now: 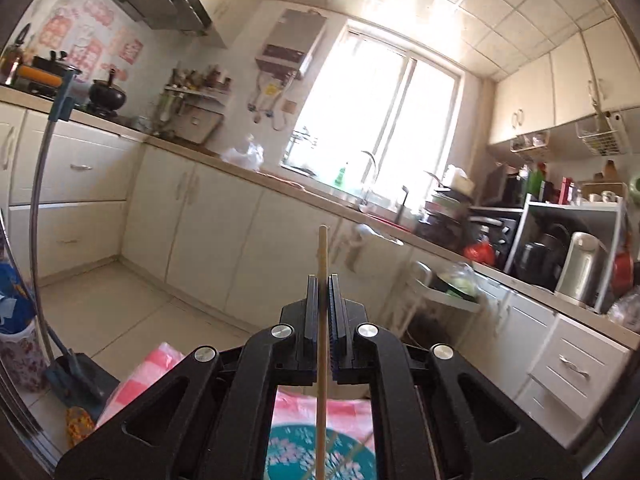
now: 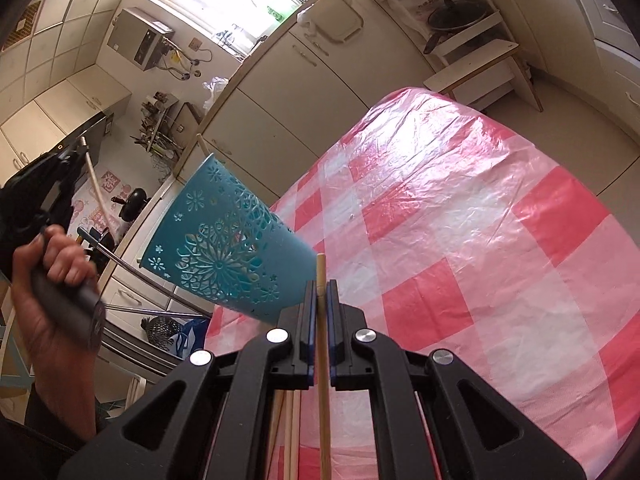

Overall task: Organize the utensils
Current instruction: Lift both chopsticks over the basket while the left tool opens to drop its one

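— What has each hand got?

— The left gripper (image 1: 323, 280) is pinching one thin, pale wooden chopstick (image 1: 322, 320), jaws pressed against its shaft with the tip poking out past them. The right gripper (image 2: 320, 286) is pinching a second wooden chopstick (image 2: 322, 360) the same way, just beside the foot of the teal plastic holder with cut-out flowers (image 2: 228, 248).

— And the holder?

— It stands on the pink-and-white checked plastic tablecloth (image 2: 460, 208). One stick end (image 2: 201, 143) shows above its rim, so something is in it already. More loose sticks (image 2: 290, 432) lie on the near side of the holder, under the right gripper.

— How do they handle, you reckon?

— Light, stiff, smooth and round, I'd say, so apt to swivel or slip between flat pads. A grip near the middle looks safest; held by an end, it would likely swing. The holder looks light too, and a poke at its rim could tip it.
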`<move>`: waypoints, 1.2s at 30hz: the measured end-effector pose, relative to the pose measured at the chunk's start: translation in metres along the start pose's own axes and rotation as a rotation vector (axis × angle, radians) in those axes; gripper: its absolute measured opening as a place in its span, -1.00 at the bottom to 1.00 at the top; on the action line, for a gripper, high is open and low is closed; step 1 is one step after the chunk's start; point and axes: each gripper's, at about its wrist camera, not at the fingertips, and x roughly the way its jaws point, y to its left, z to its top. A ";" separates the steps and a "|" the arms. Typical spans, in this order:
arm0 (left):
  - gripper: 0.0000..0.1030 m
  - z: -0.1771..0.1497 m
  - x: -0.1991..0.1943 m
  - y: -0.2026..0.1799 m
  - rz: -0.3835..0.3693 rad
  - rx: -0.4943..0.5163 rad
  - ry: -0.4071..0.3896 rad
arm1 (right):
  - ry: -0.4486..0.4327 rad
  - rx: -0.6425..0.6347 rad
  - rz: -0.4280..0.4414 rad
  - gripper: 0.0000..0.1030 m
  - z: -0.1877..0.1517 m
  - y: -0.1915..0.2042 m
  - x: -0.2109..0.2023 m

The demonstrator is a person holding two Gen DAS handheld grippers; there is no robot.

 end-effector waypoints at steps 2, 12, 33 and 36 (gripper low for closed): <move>-0.92 -0.005 0.012 0.007 0.016 -0.016 0.015 | -0.023 -0.012 -0.005 -0.89 0.002 0.001 -0.004; -0.92 -0.067 0.010 0.018 0.086 0.081 0.067 | -0.077 -0.055 0.002 -0.89 0.010 0.012 -0.013; -0.55 -0.093 -0.120 0.054 0.063 0.042 0.138 | -0.422 0.162 0.493 -0.89 0.066 0.019 -0.012; -0.55 -0.091 -0.134 0.059 0.070 0.007 0.133 | -0.545 0.221 0.565 -0.89 0.081 0.026 -0.014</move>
